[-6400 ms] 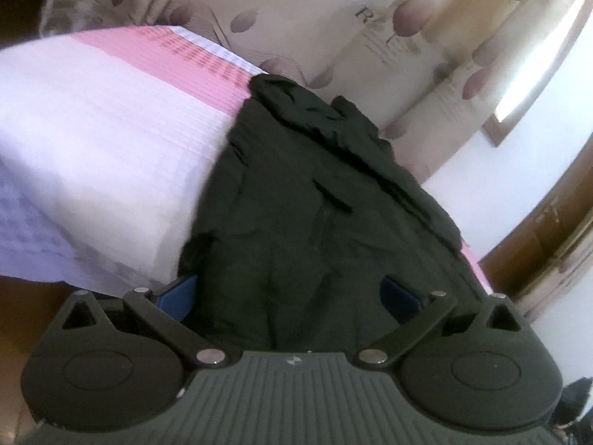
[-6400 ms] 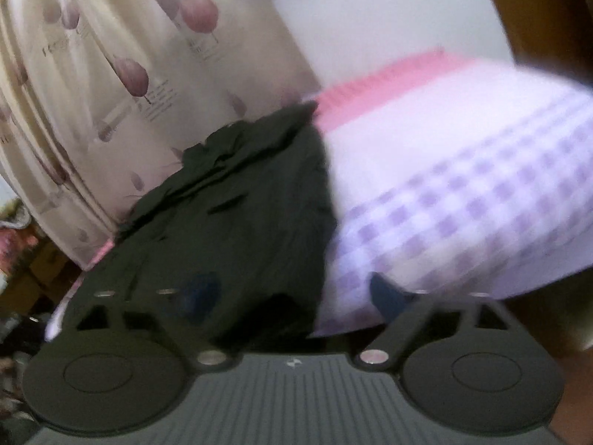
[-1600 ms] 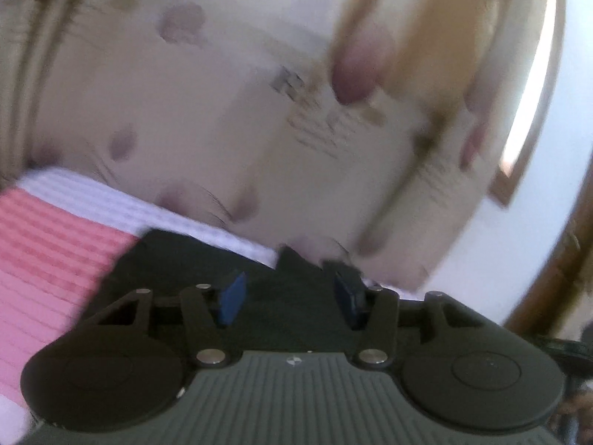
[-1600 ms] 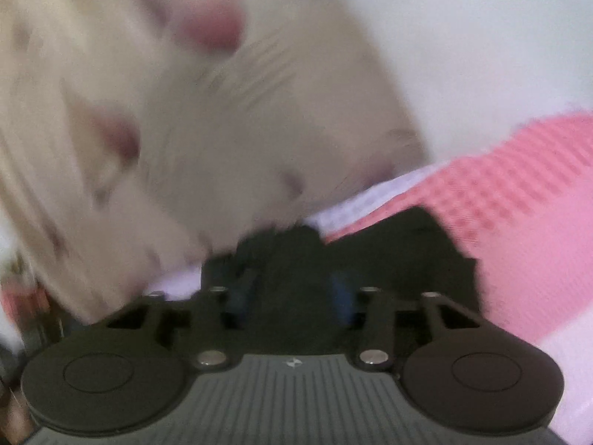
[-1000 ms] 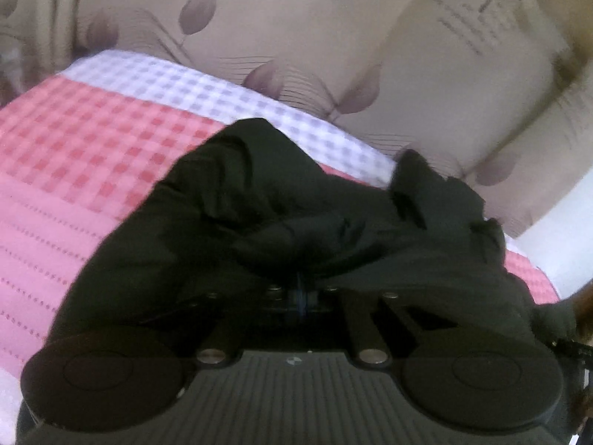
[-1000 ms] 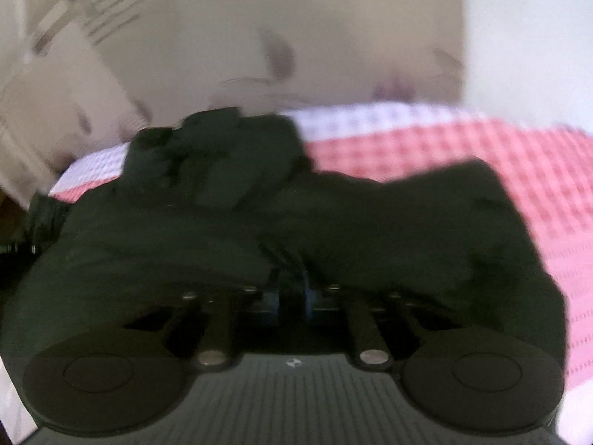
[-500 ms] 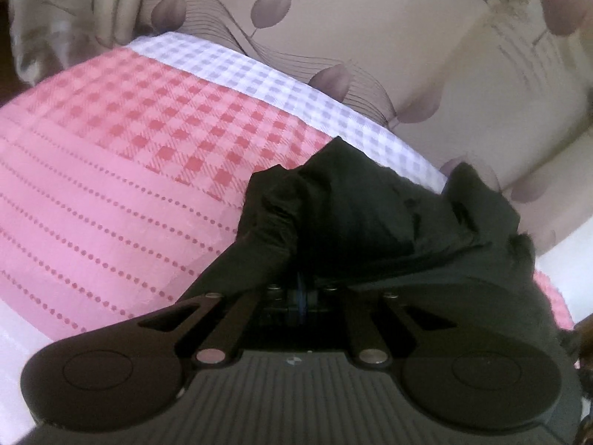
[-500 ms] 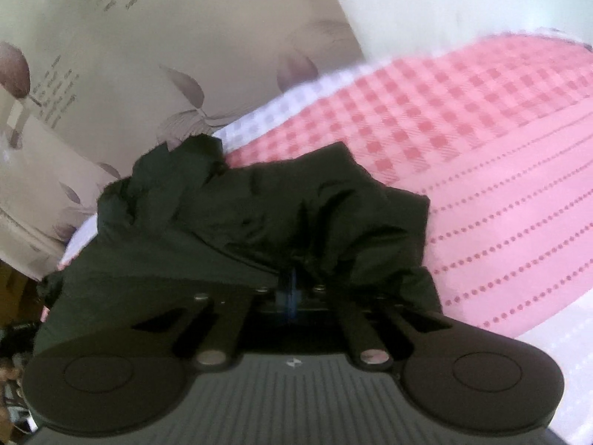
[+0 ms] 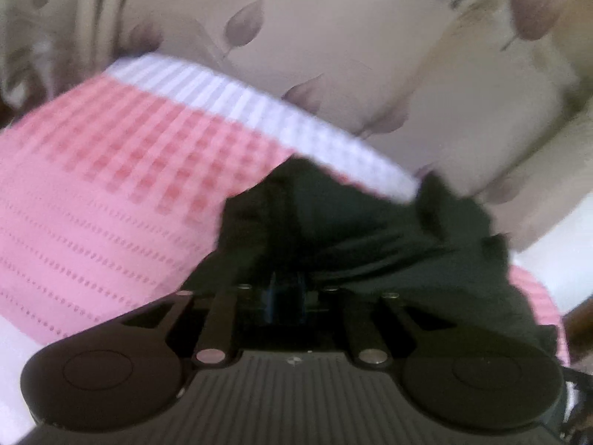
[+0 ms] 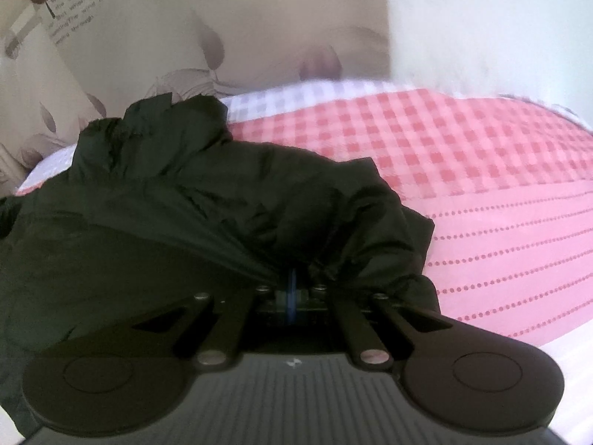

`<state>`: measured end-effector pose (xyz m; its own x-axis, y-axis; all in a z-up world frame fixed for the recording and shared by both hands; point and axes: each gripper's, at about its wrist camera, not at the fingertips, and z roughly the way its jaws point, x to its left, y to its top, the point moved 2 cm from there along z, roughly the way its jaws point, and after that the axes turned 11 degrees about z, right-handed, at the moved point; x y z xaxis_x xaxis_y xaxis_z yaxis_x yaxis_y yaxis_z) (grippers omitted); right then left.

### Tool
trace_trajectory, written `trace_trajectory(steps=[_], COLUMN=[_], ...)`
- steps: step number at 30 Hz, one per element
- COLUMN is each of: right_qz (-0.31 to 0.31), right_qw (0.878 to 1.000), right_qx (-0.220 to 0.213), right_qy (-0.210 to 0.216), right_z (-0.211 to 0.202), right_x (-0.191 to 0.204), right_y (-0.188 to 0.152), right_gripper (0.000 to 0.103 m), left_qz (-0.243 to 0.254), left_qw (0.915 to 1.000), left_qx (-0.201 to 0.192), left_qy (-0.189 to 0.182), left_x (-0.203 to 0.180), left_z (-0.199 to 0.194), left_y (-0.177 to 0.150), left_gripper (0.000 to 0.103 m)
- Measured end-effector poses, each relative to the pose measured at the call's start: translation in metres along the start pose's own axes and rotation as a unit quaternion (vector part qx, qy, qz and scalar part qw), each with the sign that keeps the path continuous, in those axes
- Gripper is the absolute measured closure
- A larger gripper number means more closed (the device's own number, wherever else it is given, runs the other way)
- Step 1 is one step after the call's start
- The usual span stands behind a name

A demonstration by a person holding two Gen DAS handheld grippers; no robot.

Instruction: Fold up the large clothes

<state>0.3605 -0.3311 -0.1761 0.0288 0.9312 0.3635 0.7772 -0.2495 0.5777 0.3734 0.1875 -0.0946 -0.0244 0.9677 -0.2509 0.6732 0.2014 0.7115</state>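
A large black garment point(image 9: 355, 230) lies bunched on a bed with a pink checked and dotted cover point(image 9: 111, 193). My left gripper point(image 9: 285, 289) is shut on a fold of the black cloth, which runs away to the right. In the right wrist view the same garment point(image 10: 207, 193) is heaped at the left and centre. My right gripper point(image 10: 291, 289) is shut on a pinched fold of it, with cloth fanning out from the closed blue pads. The bed cover point(image 10: 500, 193) shows to the right.
A beige curtain with leaf prints point(image 9: 333, 44) hangs just behind the bed's far edge, also in the right wrist view point(image 10: 166, 37). A white wall point(image 10: 500, 18) is at the back right. A white checked band point(image 9: 259, 111) edges the bed.
Both grippers went from open over the spread garment to shut on its cloth. In the last half second the left view has swung and blurred; the garment is gathered more.
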Motion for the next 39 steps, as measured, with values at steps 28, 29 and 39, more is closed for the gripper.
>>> trace_trajectory(steps=[28,29,39], right_qz=[0.014,0.018,0.012], right_qw=[0.998,0.997,0.99], right_qx=[-0.053,-0.068,-0.111], right_qy=[0.02,0.03,0.088], right_z=[-0.031,-0.04,-0.081], right_x=[0.003,0.002,0.011], right_y=[-0.002,-0.003,-0.054], right_gripper=[0.088,0.084,0.035], left_qz=[-0.166,-0.148,-0.013], left_qw=[0.9844,0.9873,0.985], left_qx=[-0.017,-0.016,0.043], left_qy=[-0.055,-0.057,-0.167], left_x=[0.1,0.102,0.086], left_z=[0.011,0.008,0.038], left_y=[0.023,0.025,0.011], left_gripper=[0.006,0.007,0.015])
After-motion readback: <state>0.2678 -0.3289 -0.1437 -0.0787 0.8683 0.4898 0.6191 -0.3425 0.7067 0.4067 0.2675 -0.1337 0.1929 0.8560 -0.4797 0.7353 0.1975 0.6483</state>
